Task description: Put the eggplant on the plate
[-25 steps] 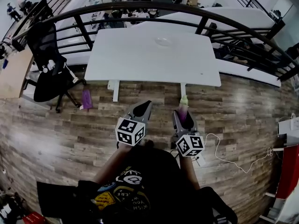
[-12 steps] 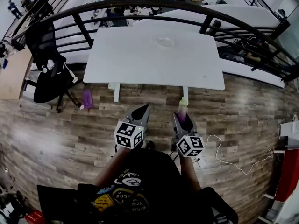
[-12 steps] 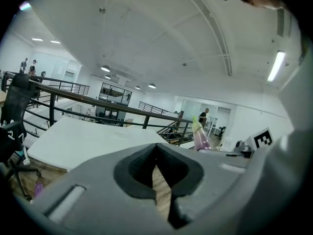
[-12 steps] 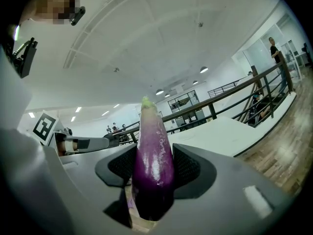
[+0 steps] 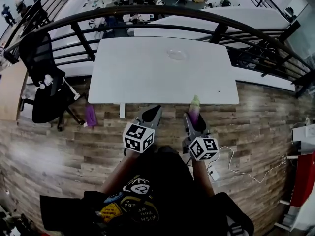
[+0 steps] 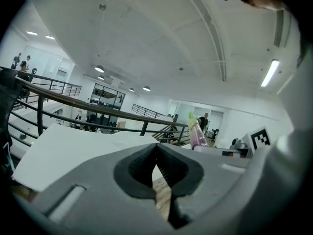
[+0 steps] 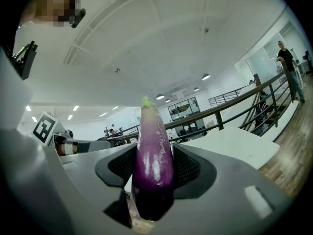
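My right gripper [image 5: 194, 118] is shut on a purple eggplant [image 5: 194, 110], whose green stem end points forward and reaches the near edge of the white table [image 5: 147, 73]. In the right gripper view the eggplant [image 7: 152, 163] stands upright between both pads of the gripper [image 7: 152, 169]. A clear plate [image 5: 177, 54] lies on the far middle of the table. My left gripper [image 5: 150, 114] is held level beside the right one, just short of the table edge. Its jaws [image 6: 156, 146] meet at the tips with nothing between them.
A dark curved railing [image 5: 162, 11] runs behind the table, with more white tables beyond it. A black office chair [image 5: 42, 85] stands at the left, and a purple object [image 5: 91, 116] lies on the wooden floor near it. A white cable [image 5: 238, 163] trails at the right.
Both grippers have moved forward toward the table. The eggplant's tip now reaches the table's near edge. Both grips look unchanged.
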